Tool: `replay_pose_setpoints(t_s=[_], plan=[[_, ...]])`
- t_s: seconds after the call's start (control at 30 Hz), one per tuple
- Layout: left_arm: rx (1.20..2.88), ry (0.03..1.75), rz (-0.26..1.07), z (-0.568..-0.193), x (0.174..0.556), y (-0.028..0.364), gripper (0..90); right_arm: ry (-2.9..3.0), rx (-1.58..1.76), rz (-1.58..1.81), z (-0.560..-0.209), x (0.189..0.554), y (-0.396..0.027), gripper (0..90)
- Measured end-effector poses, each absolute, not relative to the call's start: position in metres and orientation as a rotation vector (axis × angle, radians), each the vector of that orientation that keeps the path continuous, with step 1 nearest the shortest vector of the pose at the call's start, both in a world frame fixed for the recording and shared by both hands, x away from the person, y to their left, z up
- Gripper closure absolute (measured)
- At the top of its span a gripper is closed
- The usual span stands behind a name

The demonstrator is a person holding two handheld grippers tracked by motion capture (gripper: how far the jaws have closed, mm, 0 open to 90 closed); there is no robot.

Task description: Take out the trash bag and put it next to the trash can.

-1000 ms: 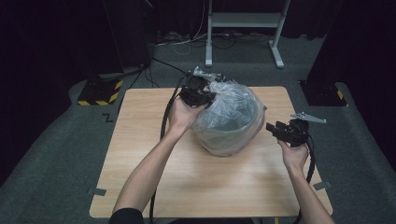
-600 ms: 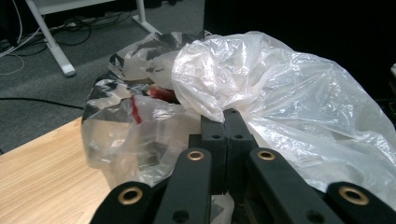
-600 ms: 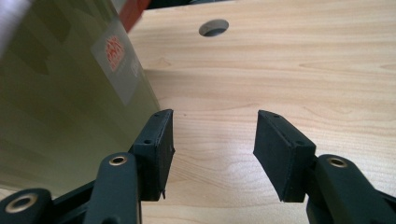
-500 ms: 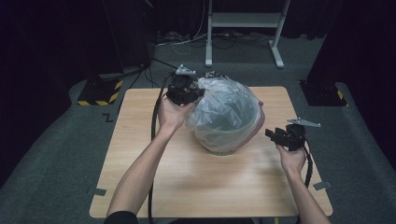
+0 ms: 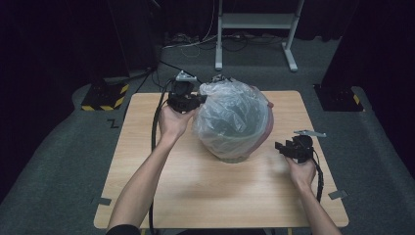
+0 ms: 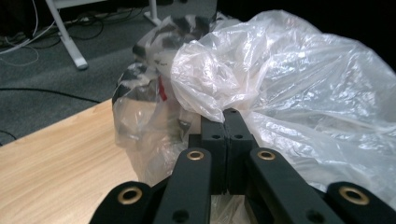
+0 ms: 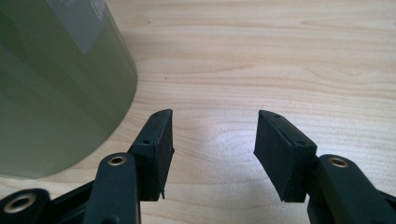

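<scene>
Sinking toward the table (image 5: 147, 196), the right gripper (image 7: 212, 149) is hanging open, empty, beside the green bin (image 7: 51, 88). Meanwhile the left gripper (image 6: 226, 122) is pinching the plastic bag (image 6: 299, 93), seemingly tugging it over the rim.

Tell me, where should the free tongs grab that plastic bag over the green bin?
Probably the loose film low on the plastic bag, on the side facing the right tongs, coming in level from that side. The left tongs already pinch a fold near the top on the opposite side. The green bin is smooth and wide; only the crinkled film offers folds to pinch.
</scene>
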State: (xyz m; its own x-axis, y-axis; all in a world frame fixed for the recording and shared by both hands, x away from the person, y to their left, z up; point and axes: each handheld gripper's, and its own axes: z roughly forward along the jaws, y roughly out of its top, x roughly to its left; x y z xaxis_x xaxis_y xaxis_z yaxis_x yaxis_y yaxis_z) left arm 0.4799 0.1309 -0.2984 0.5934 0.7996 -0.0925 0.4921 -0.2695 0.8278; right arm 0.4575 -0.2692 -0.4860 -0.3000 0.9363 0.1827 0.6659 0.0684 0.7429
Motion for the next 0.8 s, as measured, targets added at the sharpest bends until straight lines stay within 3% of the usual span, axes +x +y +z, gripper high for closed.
replay_pose_setpoints(t_s=[0.33,0.6,0.8], plan=[[2.019,1.09,0.513,-0.324,0.483,0.117,87.0,2.025,1.601,1.043,-0.495,0.458,-0.263,46.0],[2.056,1.149,0.644,-0.331,0.483,0.101,57.9,2.032,1.591,1.034,-0.498,0.459,-0.262,45.4],[2.071,1.189,0.682,-0.338,0.484,0.096,56.3,2.042,1.595,1.03,-0.5,0.459,-0.26,45.1]])
